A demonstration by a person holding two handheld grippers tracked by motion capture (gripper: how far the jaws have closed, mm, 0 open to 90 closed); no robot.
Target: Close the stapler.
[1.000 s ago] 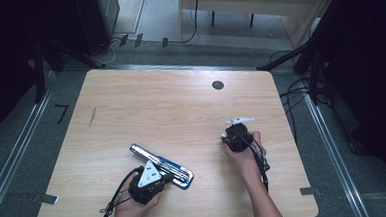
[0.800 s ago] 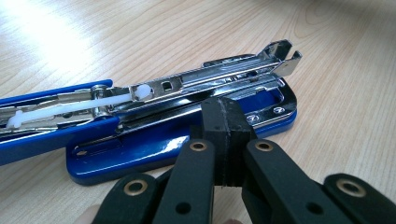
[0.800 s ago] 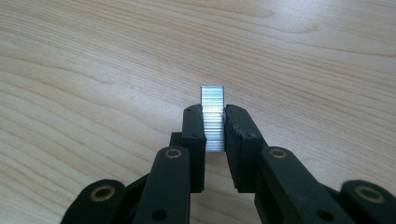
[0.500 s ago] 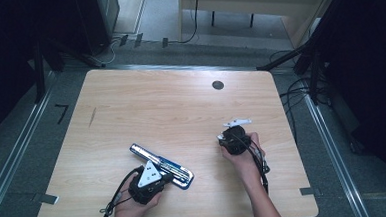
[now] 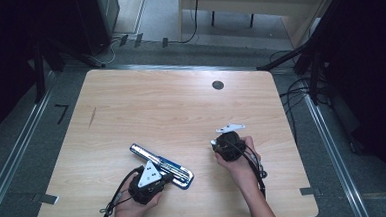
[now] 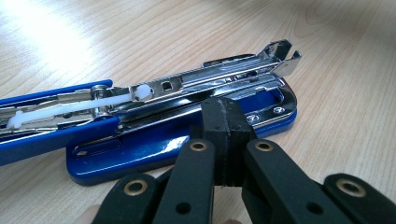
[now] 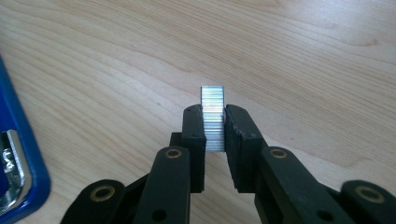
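A blue stapler (image 5: 160, 165) lies opened on the wooden table (image 5: 181, 109), its chrome staple channel (image 6: 219, 77) exposed and its blue top arm (image 6: 42, 93) swung back. My left gripper (image 5: 168, 178) is shut with nothing between its jaws, and its tip (image 6: 227, 116) rests on the stapler's blue base (image 6: 140, 149). To the right, my right gripper (image 5: 216, 145) hangs a little above the table, shut on a short silver strip of staples (image 7: 212, 100) that stands up between its pads. The stapler's blue corner (image 7: 18, 172) shows to the left of that gripper.
A black round grommet (image 5: 218, 85) sits in the table's far part. Cables (image 5: 300, 90) lie on the floor at the right, and a wooden bench (image 5: 255, 0) stands behind the table. Bare wood stretches between the grippers and the far edge.
My right gripper with the staple strip has moved a little left, toward the stapler. The left gripper and the stapler have stayed where they were.
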